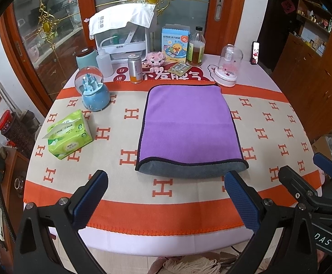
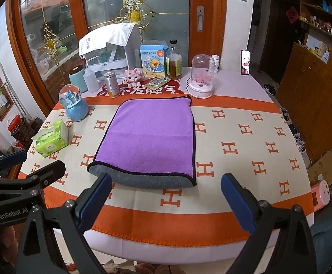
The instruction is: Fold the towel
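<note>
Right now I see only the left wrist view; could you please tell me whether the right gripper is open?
Observer: Yes, the right gripper is open, pads wide apart, facing the towel's grey near fold.
Operator: Thank you. Is anything beyond the table's right edge?
Observer: A pink object shows just past the near right edge.
Operator: And farther back?
Observer: Dark shoes lie on the floor there.
</note>
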Tool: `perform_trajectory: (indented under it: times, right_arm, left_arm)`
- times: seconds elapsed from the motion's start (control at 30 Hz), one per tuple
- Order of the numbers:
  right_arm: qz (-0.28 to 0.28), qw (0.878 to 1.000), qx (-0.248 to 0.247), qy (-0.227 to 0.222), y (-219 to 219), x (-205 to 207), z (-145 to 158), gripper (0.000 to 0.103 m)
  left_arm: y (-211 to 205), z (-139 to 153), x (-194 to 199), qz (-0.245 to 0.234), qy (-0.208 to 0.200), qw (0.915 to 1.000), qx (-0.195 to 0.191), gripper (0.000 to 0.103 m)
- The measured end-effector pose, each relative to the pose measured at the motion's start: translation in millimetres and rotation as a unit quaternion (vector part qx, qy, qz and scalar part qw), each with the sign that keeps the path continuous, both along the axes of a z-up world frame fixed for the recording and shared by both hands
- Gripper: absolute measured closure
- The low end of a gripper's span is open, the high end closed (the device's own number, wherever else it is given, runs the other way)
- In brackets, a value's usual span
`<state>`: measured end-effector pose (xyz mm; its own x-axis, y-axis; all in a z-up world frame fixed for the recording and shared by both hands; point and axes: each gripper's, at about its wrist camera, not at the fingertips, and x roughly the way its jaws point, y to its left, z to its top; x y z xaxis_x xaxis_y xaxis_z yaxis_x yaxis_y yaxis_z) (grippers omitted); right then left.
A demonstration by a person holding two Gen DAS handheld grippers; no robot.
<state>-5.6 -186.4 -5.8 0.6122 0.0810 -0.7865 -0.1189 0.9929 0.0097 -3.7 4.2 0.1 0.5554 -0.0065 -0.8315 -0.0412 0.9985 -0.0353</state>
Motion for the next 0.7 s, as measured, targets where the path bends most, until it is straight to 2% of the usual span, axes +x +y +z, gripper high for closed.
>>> perform_trajectory:
  times: [0.27, 0.43, 0.7]
  right_arm:
    - [-0.005, 1.000, -0.002, -0.012, -8.2, 1.1, 3.2, 0.006]
    - [0.001, 1.000, -0.005, -0.012, -10.1, 9.7, -1.4, 0.006]
    - [0.018, 1.000, -0.022, -0.005, -17.7, 32.1, -27.2, 0.007]
  left_arm:
    - [2.1, -0.1, 9.3, -0.004, -0.006, 1.0000, -0.003, 0.001]
    - [4.5, -2.4, 20.3, -0.012, -0.026, 0.9995, 0.016, 0.001]
    - [19.4, -30.1, 47.2, -0.034, -0.023, 0.9991, 0.013, 0.001]
